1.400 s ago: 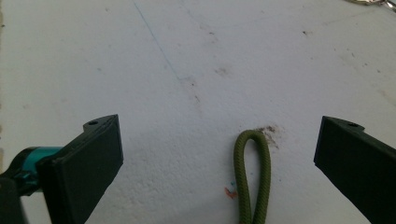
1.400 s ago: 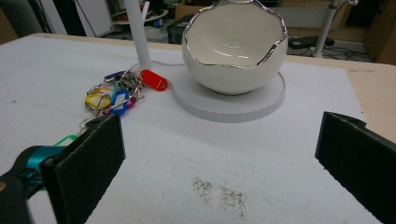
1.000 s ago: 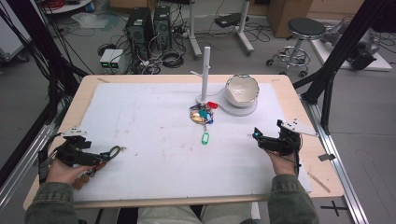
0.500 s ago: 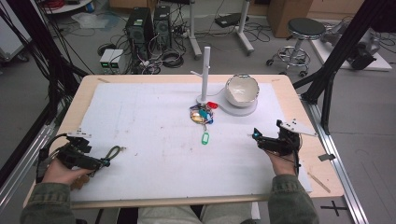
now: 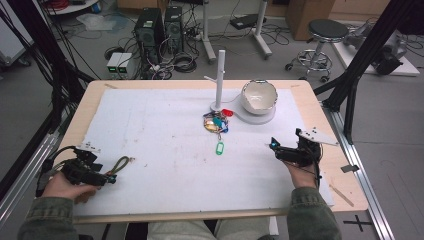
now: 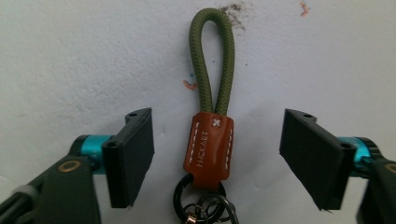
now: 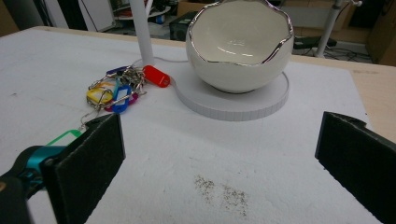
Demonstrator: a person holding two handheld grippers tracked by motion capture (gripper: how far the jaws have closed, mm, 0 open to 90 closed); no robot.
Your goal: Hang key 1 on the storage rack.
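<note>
Counter (image 5: 160, 135), white-covered. Left claw (image 5: 107, 178), 8 o'clock: jaws spread either side of olive cord keychain (image 6: 212, 102), not touching. Key-tag cluster (image 5: 216, 122), centre, toward 12. White bowl (image 5: 259, 96), 1 o'clock, on round base. Right claw (image 5: 275, 148), 4 o'clock: jaws spread, empty.

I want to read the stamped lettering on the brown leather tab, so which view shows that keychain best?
The left gripper view: the keychain lies centred between the open tongs, green cord loop, stitching, stamp and rings sharp. The high view shows it as a small cord by the left gripper, lettering unreadable.
</note>
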